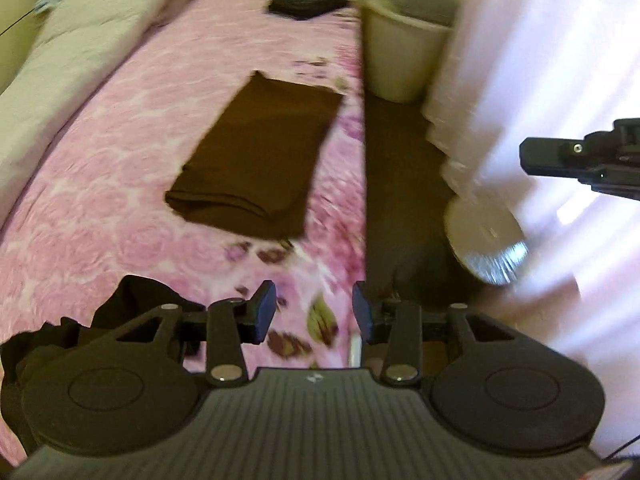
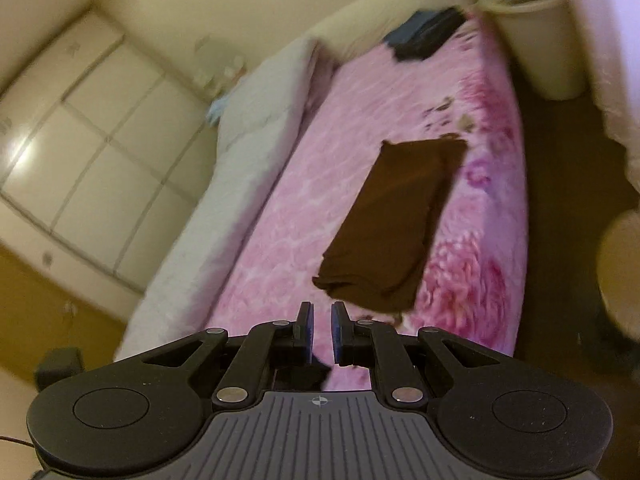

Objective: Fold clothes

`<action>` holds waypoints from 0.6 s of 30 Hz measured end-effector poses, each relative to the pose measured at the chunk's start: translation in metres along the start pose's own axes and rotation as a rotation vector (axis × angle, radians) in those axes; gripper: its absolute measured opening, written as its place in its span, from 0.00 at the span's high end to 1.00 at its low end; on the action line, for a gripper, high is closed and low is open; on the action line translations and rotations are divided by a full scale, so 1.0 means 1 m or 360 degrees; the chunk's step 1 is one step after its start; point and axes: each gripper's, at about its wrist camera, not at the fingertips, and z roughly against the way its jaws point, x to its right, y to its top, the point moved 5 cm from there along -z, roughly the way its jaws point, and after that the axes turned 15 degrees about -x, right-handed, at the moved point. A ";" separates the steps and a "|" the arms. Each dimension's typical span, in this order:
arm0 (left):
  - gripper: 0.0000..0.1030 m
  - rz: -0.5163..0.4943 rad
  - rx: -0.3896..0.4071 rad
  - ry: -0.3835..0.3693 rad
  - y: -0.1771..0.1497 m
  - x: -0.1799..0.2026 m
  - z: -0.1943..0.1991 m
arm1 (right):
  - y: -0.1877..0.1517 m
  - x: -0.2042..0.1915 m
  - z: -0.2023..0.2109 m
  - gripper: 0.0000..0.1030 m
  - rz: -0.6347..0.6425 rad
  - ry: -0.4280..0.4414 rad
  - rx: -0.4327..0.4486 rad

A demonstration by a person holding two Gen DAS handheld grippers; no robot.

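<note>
Brown cloth (image 1: 256,156) is lying folded flat on the pink bedspread (image 1: 120,160), well beyond my two grippers, so I am holding the left gripper (image 1: 315,312) wide open and empty and the right gripper (image 2: 322,332) narrowly parted, gripping nothing.

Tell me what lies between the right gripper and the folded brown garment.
Only bare pink floral bedspread separates the right gripper from the brown garment, per the right wrist view.

Brown cloth (image 1: 256,152) matt, soft knit; bed cover (image 1: 100,184) pink plush fabric; tool (image 1: 315,312) matt black plastic w/ shiny metal pins.
</note>
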 end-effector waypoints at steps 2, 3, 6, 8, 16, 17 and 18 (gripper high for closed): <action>0.63 0.0047 -0.0010 -0.0019 0.035 0.002 -0.020 | 0.036 0.004 -0.011 0.89 0.0095 -0.0040 -0.0042; 0.64 0.0055 -0.0013 -0.0036 0.058 0.005 -0.034 | 0.054 0.009 -0.017 0.90 0.0118 -0.0054 -0.0046; 0.65 0.0089 -0.0056 0.0043 0.111 0.012 -0.059 | 0.110 0.040 -0.041 0.90 0.0014 -0.0006 -0.0086; 0.64 0.0093 -0.0027 0.0071 0.143 0.017 -0.065 | 0.149 0.057 -0.060 0.90 0.0007 -0.0017 -0.0148; 0.64 0.0471 -0.0110 0.0163 0.227 -0.004 -0.102 | 0.280 0.041 -0.118 0.89 0.0543 -0.0091 -0.0300; 0.64 0.0537 -0.0125 0.0181 0.236 -0.009 -0.108 | 0.294 0.041 -0.132 0.89 0.0649 -0.0126 -0.0343; 0.64 0.0608 -0.0129 0.0199 0.246 -0.014 -0.115 | 0.308 0.041 -0.146 0.89 0.0755 -0.0162 -0.0386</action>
